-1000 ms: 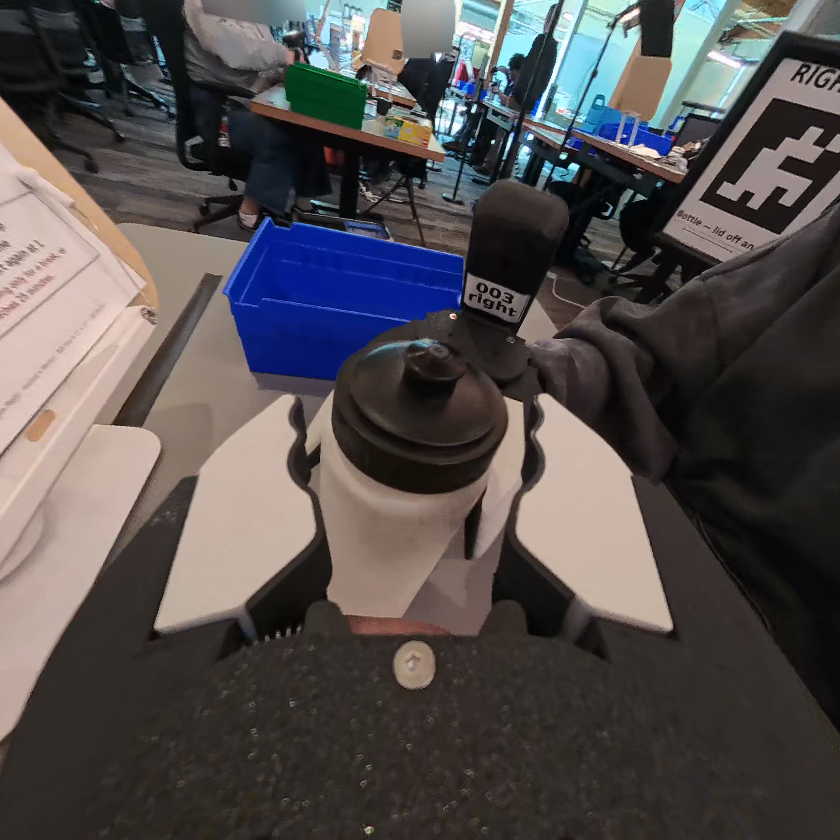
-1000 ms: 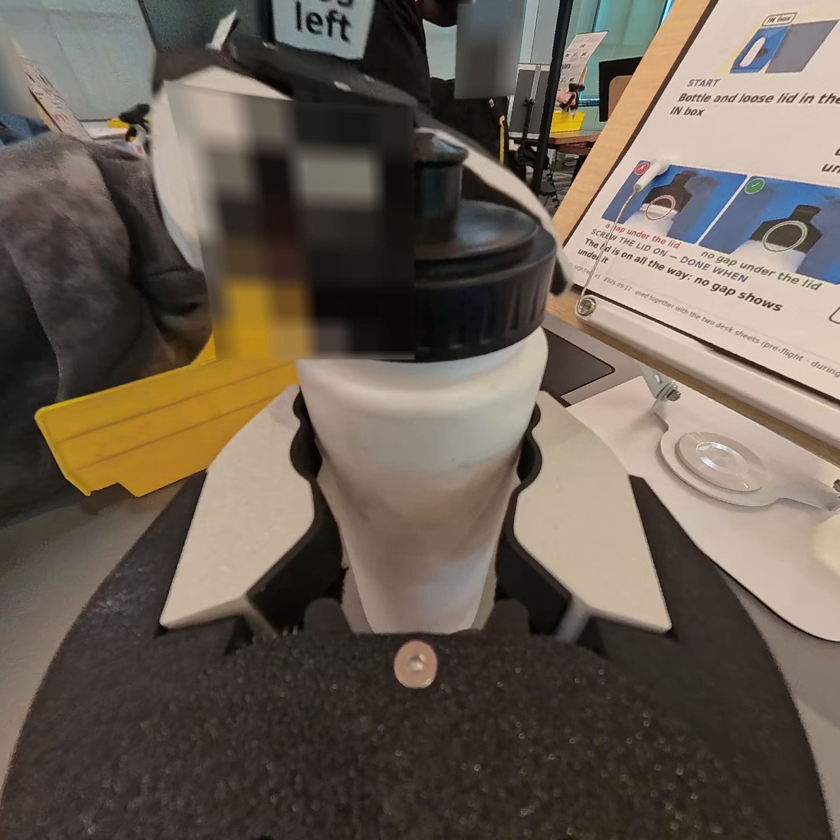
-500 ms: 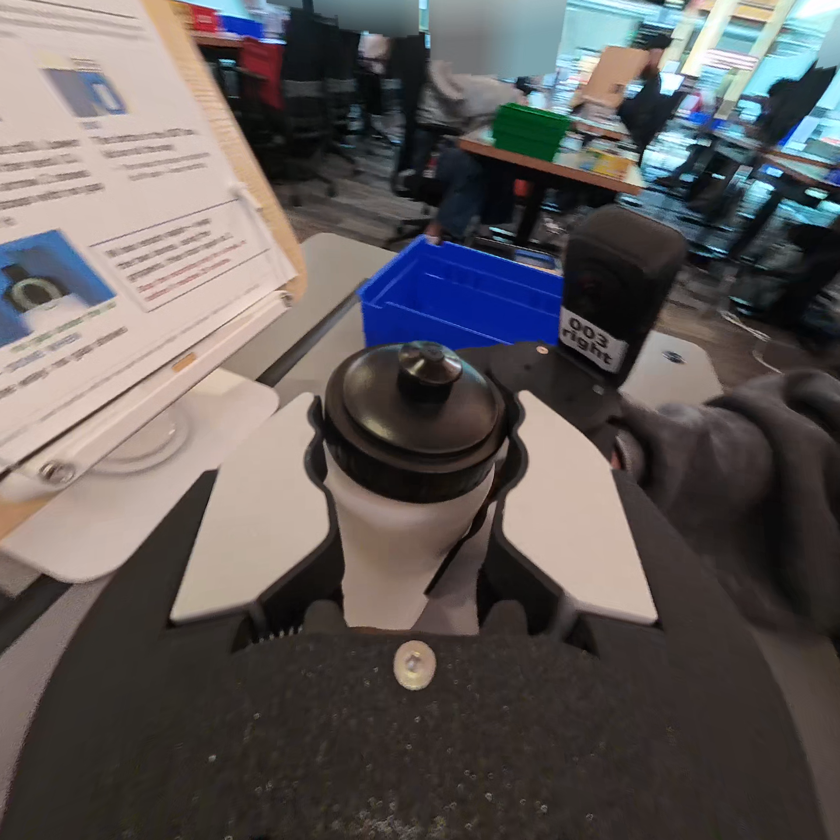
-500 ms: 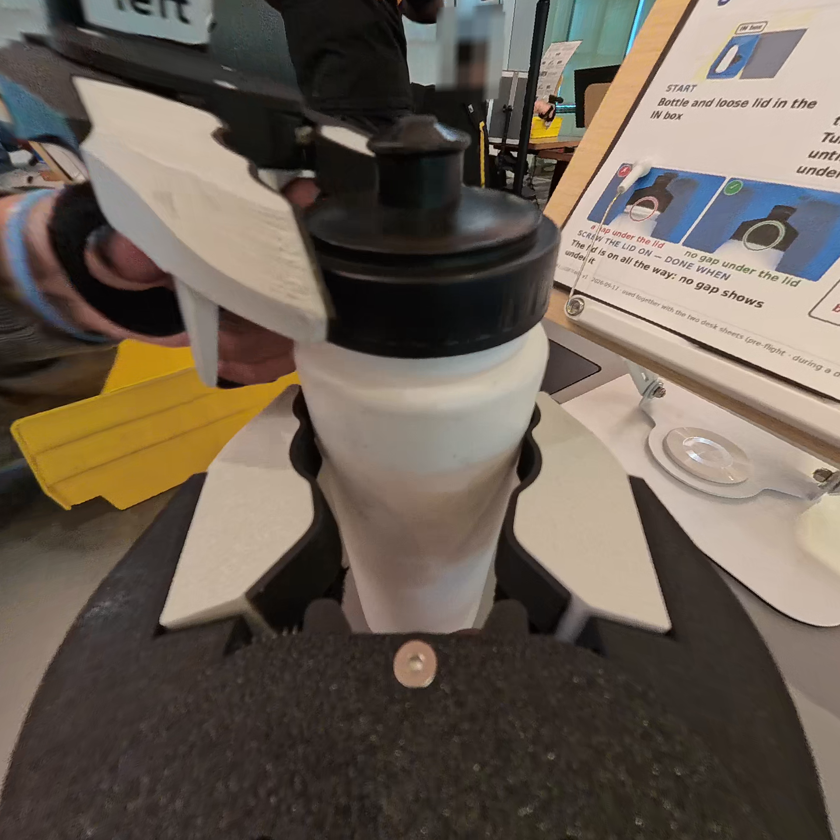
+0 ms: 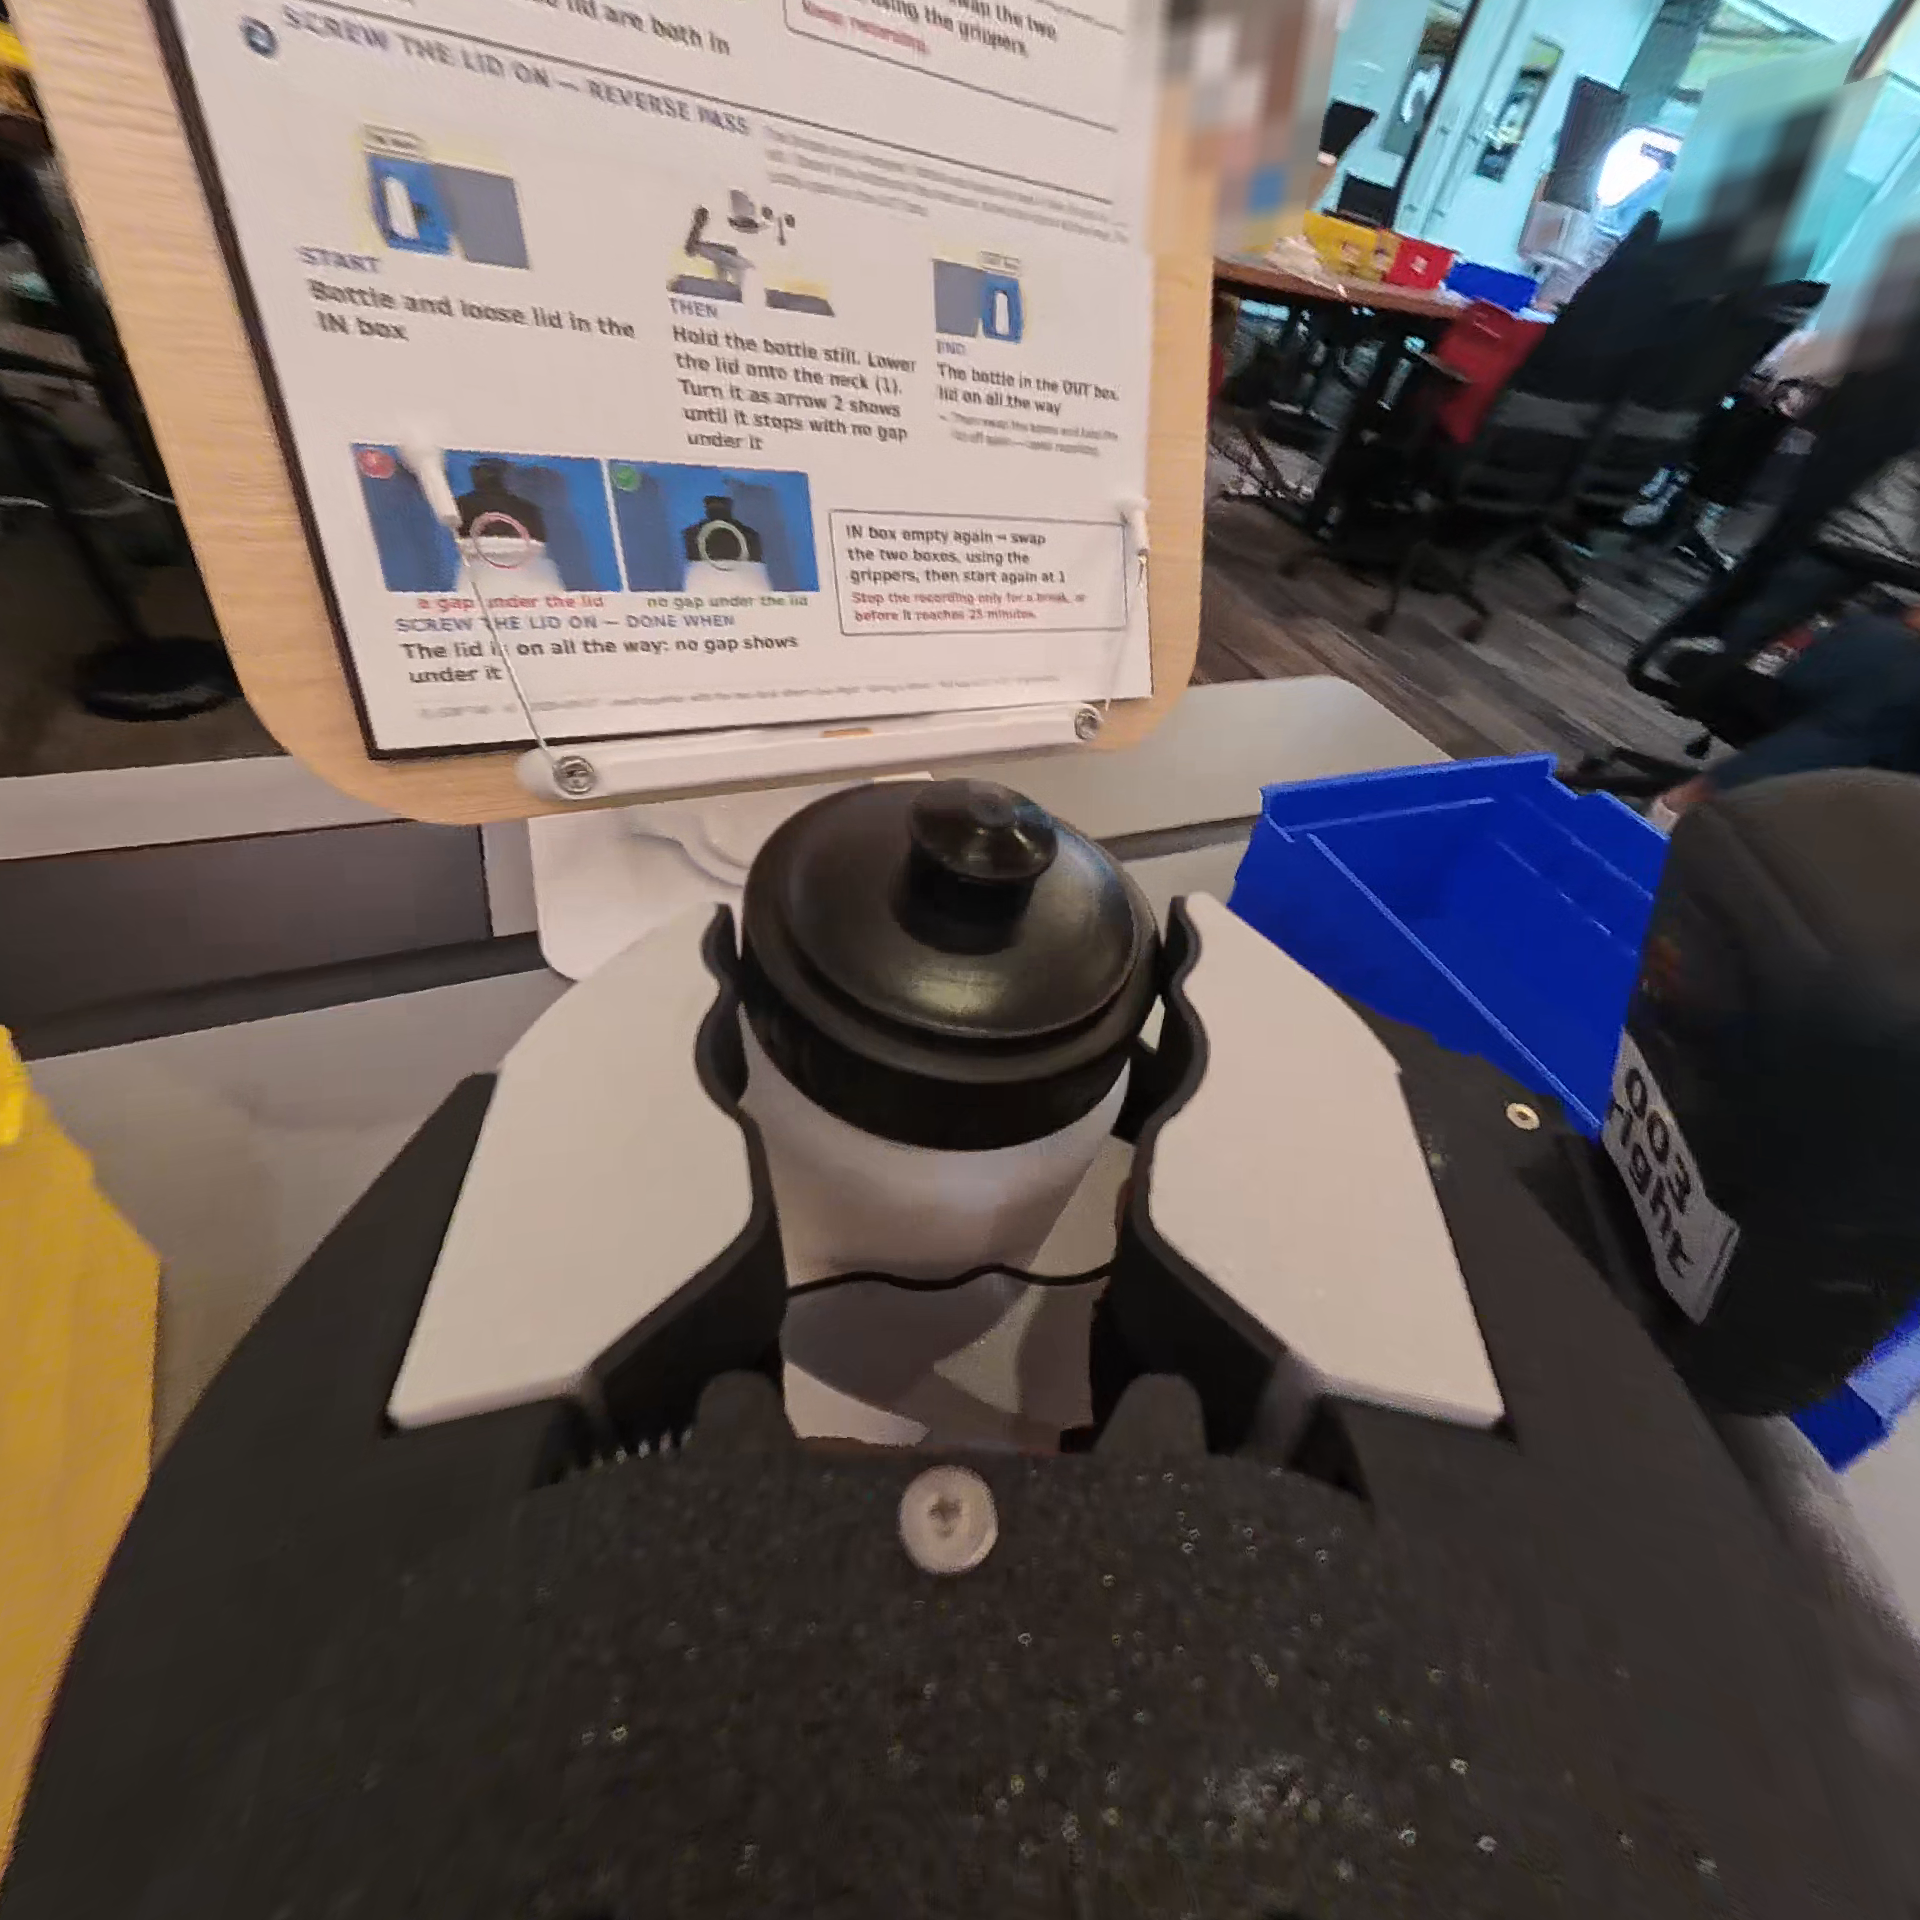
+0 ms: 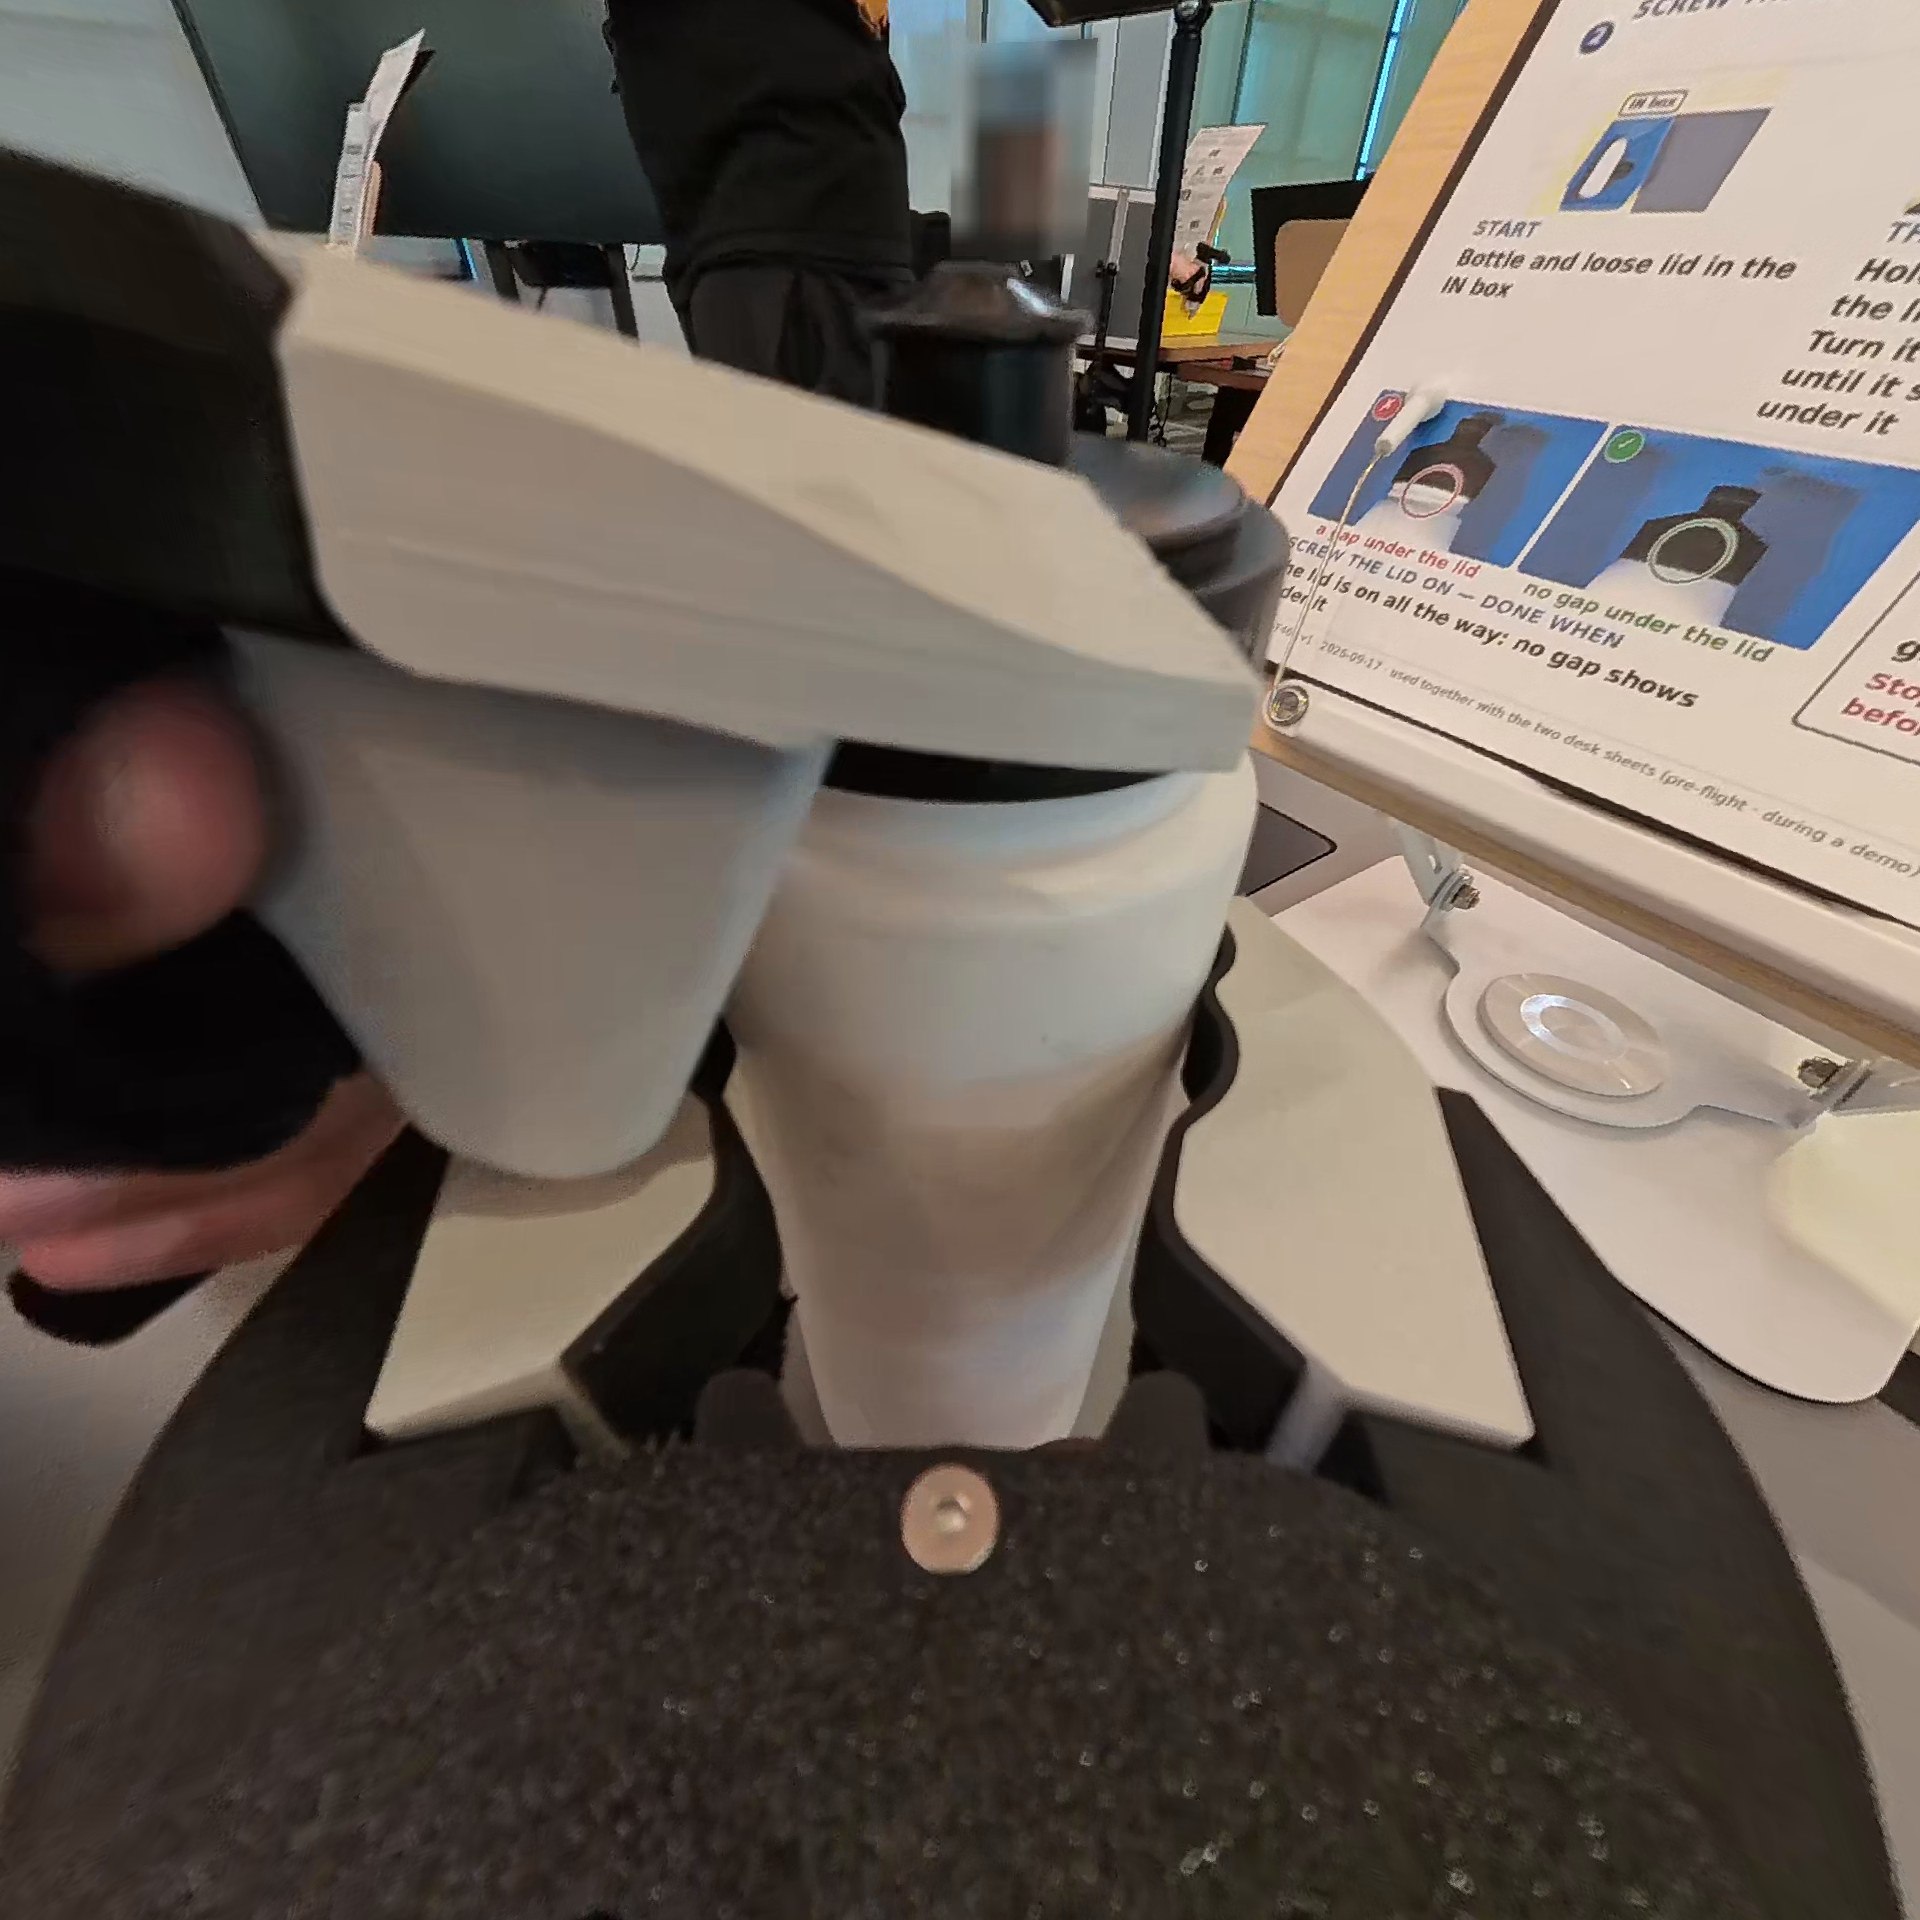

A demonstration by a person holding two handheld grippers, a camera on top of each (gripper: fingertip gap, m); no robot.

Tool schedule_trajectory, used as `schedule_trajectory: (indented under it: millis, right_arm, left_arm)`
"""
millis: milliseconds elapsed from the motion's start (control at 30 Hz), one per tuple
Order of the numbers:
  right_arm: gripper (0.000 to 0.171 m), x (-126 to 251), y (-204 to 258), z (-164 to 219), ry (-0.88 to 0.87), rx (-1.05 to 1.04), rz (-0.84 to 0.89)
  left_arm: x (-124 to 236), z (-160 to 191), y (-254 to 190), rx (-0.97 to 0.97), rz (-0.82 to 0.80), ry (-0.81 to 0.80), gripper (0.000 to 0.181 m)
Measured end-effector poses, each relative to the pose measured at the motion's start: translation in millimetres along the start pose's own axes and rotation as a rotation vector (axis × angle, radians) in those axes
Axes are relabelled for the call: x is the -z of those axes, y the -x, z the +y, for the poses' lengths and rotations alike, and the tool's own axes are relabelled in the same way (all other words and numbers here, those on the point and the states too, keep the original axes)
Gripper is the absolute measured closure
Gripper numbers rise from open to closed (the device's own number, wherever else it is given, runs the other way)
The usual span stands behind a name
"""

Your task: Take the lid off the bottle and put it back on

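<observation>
The left gripper (image 5: 945, 997) was clamped on the black lid (image 5: 940, 997), one white finger (image 5: 613, 1164) on each side of its ribbed rim, in the left wrist view. The lid sat on the white bottle (image 5: 925, 1174), which stood upright over the grey table (image 5: 270, 1122), in front of an instruction board (image 5: 665, 395) and beside a blue bin (image 5: 1455, 925); part of the other gripper's black body showed at the right edge. In the right wrist view, the right gripper (image 6: 966, 1174) pinched the bottle (image 6: 987, 1039) around its body below the shoulder, and the left gripper (image 6: 727, 644) lay across the lid (image 6: 1174, 520) from the left, hiding most of it; a hand (image 6: 135, 831) was blurred behind it. No gap showed under the lid on the visible side, so it looked seated, though whether it was being loosened or tightened could not be told. The bottle seemed light, and its plastic wall would probably give somewhat under a hard squeeze, so a firm but moderate hold low on the body suited it. The lid looked stiff, and its ribbing offered the surest place to grip for turning; the smooth spout (image 5: 971, 831) on top would likely slip.
</observation>
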State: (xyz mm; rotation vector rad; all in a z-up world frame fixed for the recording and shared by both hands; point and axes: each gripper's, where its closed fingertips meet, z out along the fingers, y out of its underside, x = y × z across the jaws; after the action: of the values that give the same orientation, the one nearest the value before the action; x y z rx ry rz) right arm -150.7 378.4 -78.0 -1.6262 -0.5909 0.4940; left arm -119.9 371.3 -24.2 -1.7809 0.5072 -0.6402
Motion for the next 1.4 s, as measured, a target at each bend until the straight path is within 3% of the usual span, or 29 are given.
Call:
schedule_trajectory:
  millis: [100, 200, 300, 400, 533, 633, 833, 933, 1000, 1067, 1233, 1400]
  right_arm:
    - [0.084, 0.3, 0.3, 0.1, 0.005, 0.001, -0.002]
    - [0.084, 0.1, 0.3, 0.2, 0.004, -0.001, -0.012]
    - [0.084, -0.1, 0.5, 0.3, 0.005, -0.002, -0.022]
    - [0.084, 0.0, 0.9, 0.6, 0.013, 0.000, -0.035]
    - [0.084, -0.1, 1.2, 0.4, 0.002, -0.006, -0.030]
    - [0.084, -0.7, 0.8, 0.6, 0.001, -0.009, -0.030]
    - [0.084, -0.9, 0.9, 0.9, 0.003, -0.014, -0.022]
    - [0.084, -1.1, 0.7, 1.1, 0.004, -0.015, -0.022]
    - [0.084, -1.3, 0.6, 1.1, 0.002, -0.016, -0.022]
    - [0.084, -1.1, 0.6, 1.3, 0.000, -0.015, -0.021]
    - [0.084, -1.6, 1.2, 1.5, 0.001, -0.018, -0.026]
    - [0.084, -1.8, 1.0, 1.8, -0.004, -0.019, -0.024]
  left_arm:
    - [2.8, 0.7, -2.8, -0.018, 0.090, 0.023, 0.104]
    - [17.2, 4.0, -17.8, -0.083, 0.410, 0.119, 0.078]
    - [38.2, 0.1, -8.5, -0.174, 0.662, 0.171, 0.078]
    - [48.4, -13.9, 4.7, -0.149, 0.872, 0.210, 0.075]
    - [56.1, -40.6, 9.9, -0.095, 1.155, 0.126, 0.071]
    - [53.8, -39.6, 8.0, -0.078, 1.311, 0.139, 0.074]
    - [25.6, -5.8, 1.0, -0.229, 1.388, 0.196, 0.082]
    - [22.4, -0.9, -5.7, -0.272, 1.423, 0.150, 0.091]
    - [19.7, 0.9, -8.8, -0.316, 1.424, 0.103, 0.110]
    - [19.7, 0.0, -9.1, -0.354, 1.417, 0.054, 0.110]
    - [18.7, -1.0, -8.4, -0.362, 1.302, 0.023, 0.111]
    - [15.3, -0.9, -7.1, -0.354, 1.056, 0.080, 0.111]
